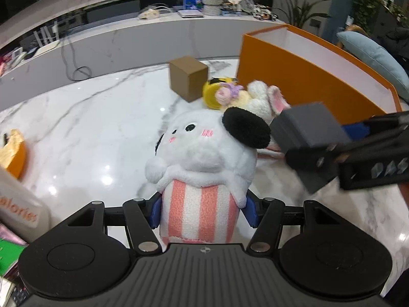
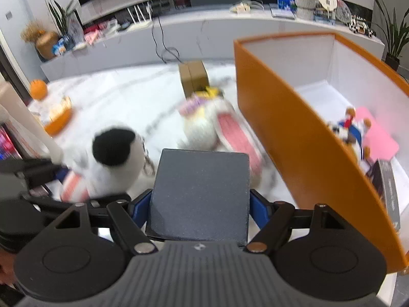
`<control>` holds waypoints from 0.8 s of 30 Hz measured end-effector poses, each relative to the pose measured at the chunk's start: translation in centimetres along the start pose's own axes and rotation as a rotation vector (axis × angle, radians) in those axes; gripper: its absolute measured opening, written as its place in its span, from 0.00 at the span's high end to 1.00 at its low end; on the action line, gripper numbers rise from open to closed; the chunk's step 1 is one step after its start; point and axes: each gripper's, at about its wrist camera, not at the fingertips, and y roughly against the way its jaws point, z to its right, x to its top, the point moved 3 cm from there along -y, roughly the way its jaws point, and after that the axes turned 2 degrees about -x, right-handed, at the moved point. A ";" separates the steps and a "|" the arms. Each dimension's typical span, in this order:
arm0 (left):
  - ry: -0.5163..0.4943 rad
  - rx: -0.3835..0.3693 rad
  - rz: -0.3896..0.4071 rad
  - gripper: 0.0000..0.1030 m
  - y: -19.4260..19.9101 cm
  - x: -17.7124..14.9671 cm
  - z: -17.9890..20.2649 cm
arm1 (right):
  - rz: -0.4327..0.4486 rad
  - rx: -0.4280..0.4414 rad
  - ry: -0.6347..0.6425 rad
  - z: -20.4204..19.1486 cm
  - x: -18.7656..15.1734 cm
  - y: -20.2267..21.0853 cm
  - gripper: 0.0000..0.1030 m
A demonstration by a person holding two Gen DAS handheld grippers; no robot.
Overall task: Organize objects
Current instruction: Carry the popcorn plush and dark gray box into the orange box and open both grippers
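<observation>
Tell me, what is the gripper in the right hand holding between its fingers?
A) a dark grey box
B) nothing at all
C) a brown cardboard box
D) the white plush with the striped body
A: in the right wrist view the dark grey box sits clamped in the right gripper, while the white plush with the striped body is in the left gripper and the brown cardboard box stands untouched on the table.

Left gripper [image 1: 200,213] and right gripper [image 2: 202,206]: ribbed black bodies, blue fingers, silver screws
</observation>
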 end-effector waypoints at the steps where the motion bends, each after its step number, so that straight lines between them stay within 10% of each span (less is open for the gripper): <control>1: 0.017 0.003 -0.002 0.32 0.2 -0.1 -0.2 | 0.017 0.006 -0.001 -0.2 0.3 0.5 0.24; 24: -0.127 0.006 0.126 0.32 4.5 11.2 7.7 | 0.302 0.031 -0.373 13.9 5.6 8.4 0.24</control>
